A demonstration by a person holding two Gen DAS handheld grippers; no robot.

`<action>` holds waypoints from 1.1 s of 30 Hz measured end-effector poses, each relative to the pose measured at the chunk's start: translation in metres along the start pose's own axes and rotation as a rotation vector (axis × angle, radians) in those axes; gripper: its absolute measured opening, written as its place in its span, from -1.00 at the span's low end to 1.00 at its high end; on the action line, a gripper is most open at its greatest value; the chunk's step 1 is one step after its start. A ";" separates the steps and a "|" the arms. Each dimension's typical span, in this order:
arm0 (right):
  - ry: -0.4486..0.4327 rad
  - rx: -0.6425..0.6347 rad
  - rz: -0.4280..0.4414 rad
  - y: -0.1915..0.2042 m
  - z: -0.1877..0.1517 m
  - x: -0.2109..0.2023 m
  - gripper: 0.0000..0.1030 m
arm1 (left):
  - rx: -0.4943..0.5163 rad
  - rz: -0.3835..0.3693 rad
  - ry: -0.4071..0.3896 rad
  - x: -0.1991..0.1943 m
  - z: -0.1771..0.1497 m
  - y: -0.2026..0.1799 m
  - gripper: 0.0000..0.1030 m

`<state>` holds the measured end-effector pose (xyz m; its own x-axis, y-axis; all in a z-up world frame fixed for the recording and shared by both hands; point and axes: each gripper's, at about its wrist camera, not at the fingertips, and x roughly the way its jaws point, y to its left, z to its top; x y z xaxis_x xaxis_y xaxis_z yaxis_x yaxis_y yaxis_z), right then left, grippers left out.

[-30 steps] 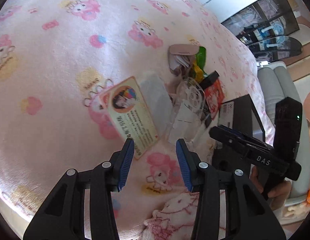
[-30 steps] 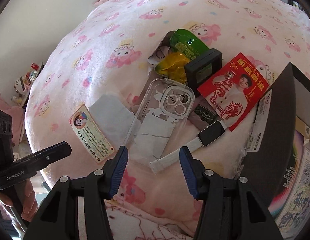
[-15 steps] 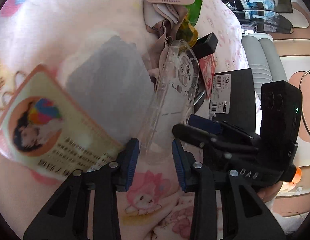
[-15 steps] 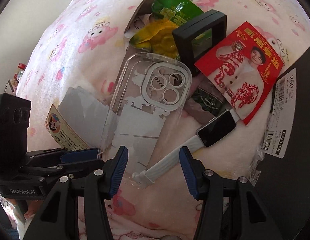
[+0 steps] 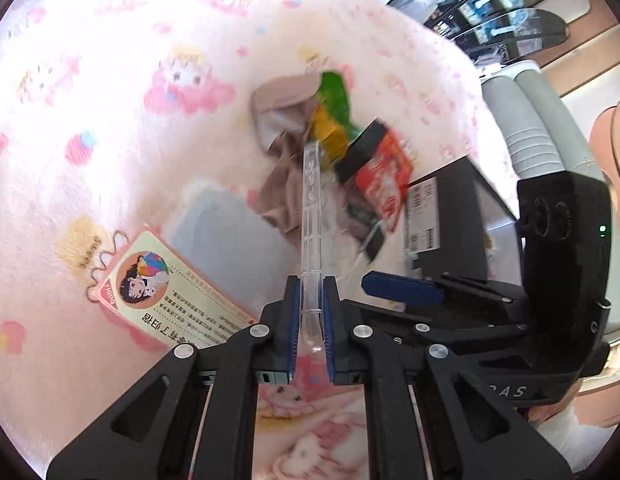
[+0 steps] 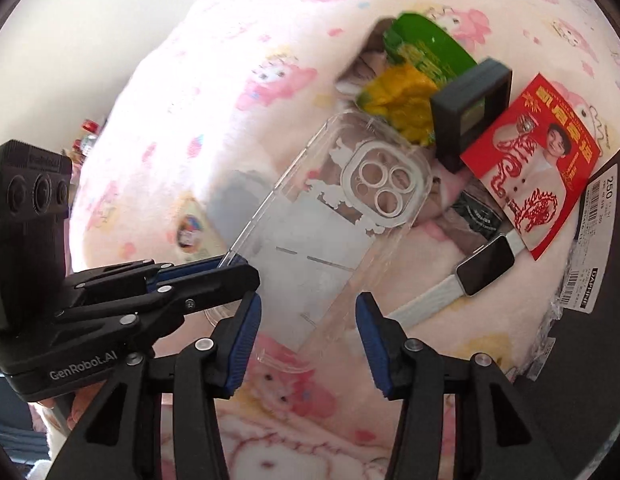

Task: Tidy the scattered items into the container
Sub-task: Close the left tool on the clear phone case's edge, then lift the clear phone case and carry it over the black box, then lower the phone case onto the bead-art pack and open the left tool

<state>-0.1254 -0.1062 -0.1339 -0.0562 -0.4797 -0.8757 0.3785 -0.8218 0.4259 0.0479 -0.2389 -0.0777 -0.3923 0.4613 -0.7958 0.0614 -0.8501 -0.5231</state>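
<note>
Pink cartoon-print blanket (image 6: 294, 80) covers the bed under a scatter of small things. On it the clear phone case (image 6: 330, 216) lies with its long axis running from the near left corner up toward the clutter, camera cutout at the far end; in the left wrist view it shows edge-on, pointing straight away. The left hand-held gripper (image 5: 311, 316) is clamped on the case's near corner, pads pressing both faces. The right hand-held gripper (image 6: 308, 340) straddles the case's near end with its jaws closing, pads not touching it. Just right of the case lies a white-strapped smartwatch (image 6: 476, 266); beyond it are a red packet (image 6: 538, 160), a small black box (image 6: 470, 112) and a green-and-yellow snack bag (image 6: 418, 72). An illustrated card (image 5: 166, 296) rests left of the case, and the dark container (image 5: 462, 204) stands at the right.
</note>
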 end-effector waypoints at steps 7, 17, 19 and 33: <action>-0.134 0.027 0.100 0.010 -0.017 -0.075 -0.12 | 0.088 -0.077 -0.085 -0.045 -0.004 -0.065 -0.82; -0.312 0.144 0.091 -0.063 -0.083 -0.181 -0.12 | 0.258 -0.200 0.012 0.015 -0.015 -0.208 -0.81; -0.333 0.178 0.056 -0.086 -0.100 -0.194 -0.12 | 0.293 -0.194 0.048 0.041 -0.019 -0.240 -0.81; -0.293 0.320 -0.107 -0.239 -0.132 -0.212 -0.12 | 0.357 -0.277 0.297 0.191 -0.016 -0.331 -0.81</action>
<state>-0.0822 0.2328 -0.0803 -0.3567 -0.4158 -0.8366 0.0543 -0.9032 0.4257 -0.0327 0.1346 -0.0616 -0.0704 0.6883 -0.7220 -0.3436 -0.6962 -0.6303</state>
